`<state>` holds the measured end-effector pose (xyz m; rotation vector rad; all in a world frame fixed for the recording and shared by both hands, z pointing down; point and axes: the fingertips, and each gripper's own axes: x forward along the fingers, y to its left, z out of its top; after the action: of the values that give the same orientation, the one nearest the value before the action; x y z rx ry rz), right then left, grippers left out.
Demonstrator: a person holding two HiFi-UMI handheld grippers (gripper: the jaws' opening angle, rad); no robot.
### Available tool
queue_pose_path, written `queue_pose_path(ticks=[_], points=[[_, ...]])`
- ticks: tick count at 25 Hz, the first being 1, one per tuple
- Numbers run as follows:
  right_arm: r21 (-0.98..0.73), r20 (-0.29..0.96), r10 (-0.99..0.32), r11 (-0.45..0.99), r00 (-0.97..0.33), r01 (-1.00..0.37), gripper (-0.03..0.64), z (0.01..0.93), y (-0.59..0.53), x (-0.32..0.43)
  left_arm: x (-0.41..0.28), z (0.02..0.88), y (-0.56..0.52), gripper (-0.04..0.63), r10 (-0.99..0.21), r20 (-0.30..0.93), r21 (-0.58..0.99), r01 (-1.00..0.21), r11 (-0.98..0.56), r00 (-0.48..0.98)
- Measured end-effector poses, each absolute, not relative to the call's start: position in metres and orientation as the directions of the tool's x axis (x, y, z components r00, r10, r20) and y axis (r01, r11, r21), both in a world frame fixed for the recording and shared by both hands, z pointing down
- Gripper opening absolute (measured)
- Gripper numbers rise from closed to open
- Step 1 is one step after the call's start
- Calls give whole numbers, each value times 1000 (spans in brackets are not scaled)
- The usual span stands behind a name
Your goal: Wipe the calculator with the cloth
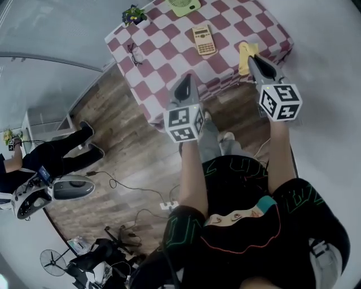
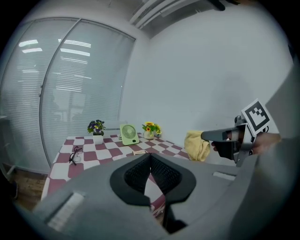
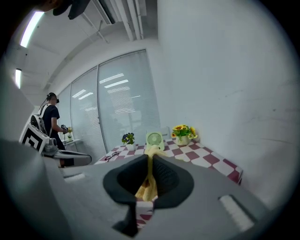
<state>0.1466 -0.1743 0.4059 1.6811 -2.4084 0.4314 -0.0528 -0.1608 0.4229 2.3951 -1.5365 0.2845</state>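
The beige calculator (image 1: 203, 39) lies flat near the middle of the red-and-white checked table (image 1: 169, 68); in the left gripper view it shows small as the calculator (image 2: 138, 152) beyond the jaws. My right gripper (image 1: 251, 58) is shut on the yellow cloth (image 1: 246, 56), which hangs at the table's near right corner. In its own view the cloth (image 3: 148, 180) runs up between the shut jaws of the right gripper (image 3: 149, 159). My left gripper (image 1: 186, 79) hovers at the table's near edge, shut and holding nothing; its jaws meet in the left gripper view (image 2: 150, 157). From there the cloth (image 2: 197, 145) hangs to the right.
On the table stand a green desk fan (image 1: 184, 5), a purple flower pot (image 1: 134, 15) and a sunflower pot (image 3: 183, 133); glasses (image 1: 134, 53) lie at its left. A person (image 1: 51, 155) stands on the wooden floor at left. A power strip (image 1: 169, 205) and cables lie below.
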Motion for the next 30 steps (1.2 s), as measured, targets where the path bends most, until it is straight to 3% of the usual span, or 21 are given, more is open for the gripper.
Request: queue_pose_path(ticks=[17, 30], points=[[7, 444, -791, 473, -421, -881, 34, 457, -339, 112, -53, 484, -327, 11, -817, 364, 256, -891, -375, 448], [216, 598, -634, 716, -490, -663, 34, 494, -421, 48, -64, 502, -379, 11, -798, 384, 313, -878, -361, 465]])
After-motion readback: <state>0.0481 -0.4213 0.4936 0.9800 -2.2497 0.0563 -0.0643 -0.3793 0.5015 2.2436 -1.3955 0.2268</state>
